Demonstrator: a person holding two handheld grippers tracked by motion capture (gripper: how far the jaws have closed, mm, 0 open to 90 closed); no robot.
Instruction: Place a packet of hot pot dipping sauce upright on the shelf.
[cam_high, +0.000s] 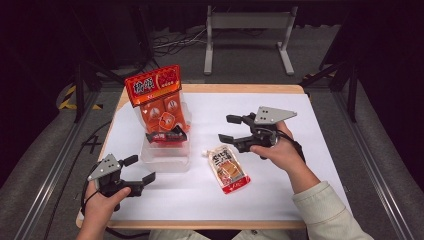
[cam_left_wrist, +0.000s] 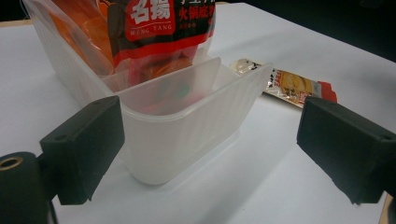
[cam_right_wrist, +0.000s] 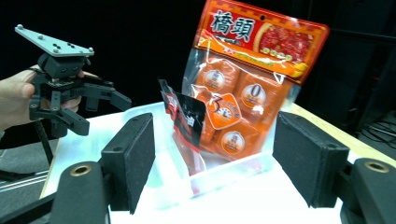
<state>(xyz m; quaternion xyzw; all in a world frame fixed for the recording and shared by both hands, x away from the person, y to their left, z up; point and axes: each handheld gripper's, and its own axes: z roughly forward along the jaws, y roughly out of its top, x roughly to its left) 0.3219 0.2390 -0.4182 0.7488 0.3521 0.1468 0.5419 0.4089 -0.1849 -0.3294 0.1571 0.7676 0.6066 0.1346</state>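
— So, where do your two tools sit right now?

— Your left hand-held gripper (cam_high: 139, 169) hovers near the front left corner of the white surface (cam_high: 280, 195), with its jaws spread apart and nothing between them. It points toward the clear plastic bin (cam_high: 165, 161), just short of the bin's near end. In the left gripper view that bin (cam_left_wrist: 187, 130) sits between your two black pads, close but not touched.

— And the right one?

— Your right hand-held gripper (cam_high: 230, 128) is held above the middle of the surface, jaws also wide apart and empty, aimed left toward the bin. Your right hand (cam_high: 280, 150) wraps its grip, with a pale sleeve (cam_high: 325, 210) behind it.

— What's in the bin?

— A tall orange bag (cam_high: 160, 102) with a red header stands upright at the far end, leaning against the wall. In front of it, a smaller red-and-black packet (cam_high: 165, 136) stands tilted. From the right gripper view you see the orange bag (cam_right_wrist: 247, 88) and the dark packet (cam_right_wrist: 187, 121) together inside the bin (cam_right_wrist: 224, 175), and your other gripper (cam_right_wrist: 88, 109) farther off at the left.

— Anything outside the bin?

— Yes. A flat sauce pouch (cam_high: 228, 169) with a red lower edge lies on the surface just to the right of the bin, between the bin and your right hand. In the left gripper view the pouch (cam_left_wrist: 289, 86) lies beyond the bin's corner, apart from it.
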